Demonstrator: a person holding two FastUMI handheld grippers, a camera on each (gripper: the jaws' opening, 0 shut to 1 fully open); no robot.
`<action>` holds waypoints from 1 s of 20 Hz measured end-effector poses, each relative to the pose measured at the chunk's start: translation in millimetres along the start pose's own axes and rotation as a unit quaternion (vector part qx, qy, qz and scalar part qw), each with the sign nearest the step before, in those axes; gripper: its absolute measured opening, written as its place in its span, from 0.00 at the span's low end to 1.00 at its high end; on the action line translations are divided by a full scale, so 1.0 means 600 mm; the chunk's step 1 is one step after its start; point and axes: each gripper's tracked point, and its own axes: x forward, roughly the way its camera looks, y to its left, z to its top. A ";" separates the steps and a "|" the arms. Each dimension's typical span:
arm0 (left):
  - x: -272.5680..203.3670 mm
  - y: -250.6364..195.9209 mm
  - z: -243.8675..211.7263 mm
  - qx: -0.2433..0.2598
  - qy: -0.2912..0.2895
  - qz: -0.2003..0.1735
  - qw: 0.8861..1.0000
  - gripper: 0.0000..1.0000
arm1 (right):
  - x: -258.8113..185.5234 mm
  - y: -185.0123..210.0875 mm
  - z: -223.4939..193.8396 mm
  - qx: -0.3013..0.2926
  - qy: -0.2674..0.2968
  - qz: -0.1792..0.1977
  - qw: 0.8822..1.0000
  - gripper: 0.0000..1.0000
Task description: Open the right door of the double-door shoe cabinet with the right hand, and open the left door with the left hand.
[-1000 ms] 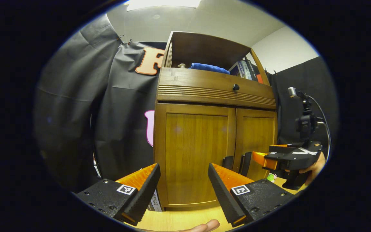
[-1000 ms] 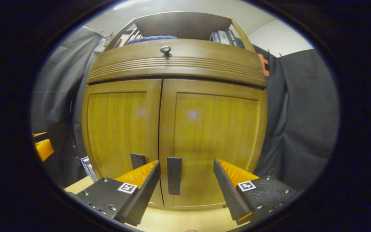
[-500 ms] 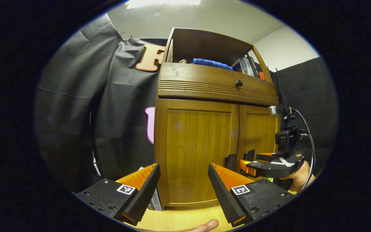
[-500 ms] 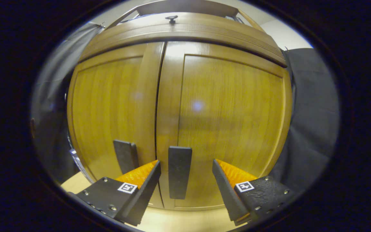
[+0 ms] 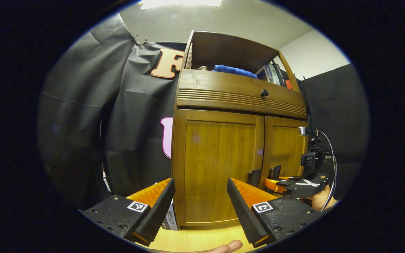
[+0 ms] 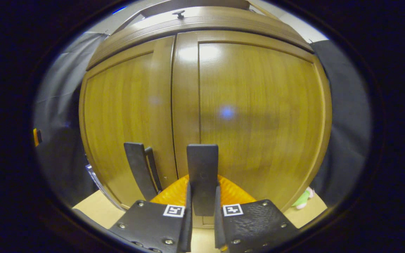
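Note:
The wooden shoe cabinet point(image 5: 220, 158) stands with both doors closed. In the right gripper view, my right gripper point(image 6: 202, 192) is shut on the black upright handle point(image 6: 202, 161) of the right door point(image 6: 262, 112). The left door's handle point(image 6: 137, 168) stands free just to its left on the left door point(image 6: 118, 116). In the left gripper view, my left gripper point(image 5: 200, 198) is open in front of the left door point(image 5: 218, 165), short of touching it. That view also has the right gripper point(image 5: 276, 183) at the handles, held by a hand point(image 5: 320, 201).
Above the doors runs a drawer with a black knob point(image 5: 264, 92). The open shelf on top holds a blue cloth point(image 5: 234, 70) and books point(image 5: 274, 73). The cabinet rests on a light wooden surface point(image 5: 195, 239). A small green toy point(image 6: 302, 199) lies at its right foot.
My right gripper moved in to the right door's handle and closed on it. My left gripper stayed open and barely shifted. Both doors remain closed.

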 end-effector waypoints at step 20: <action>-0.002 -0.014 -0.020 -0.011 0.029 0.000 1.000 0.87 | -0.018 0.009 0.020 0.020 -0.010 0.053 0.998 0.25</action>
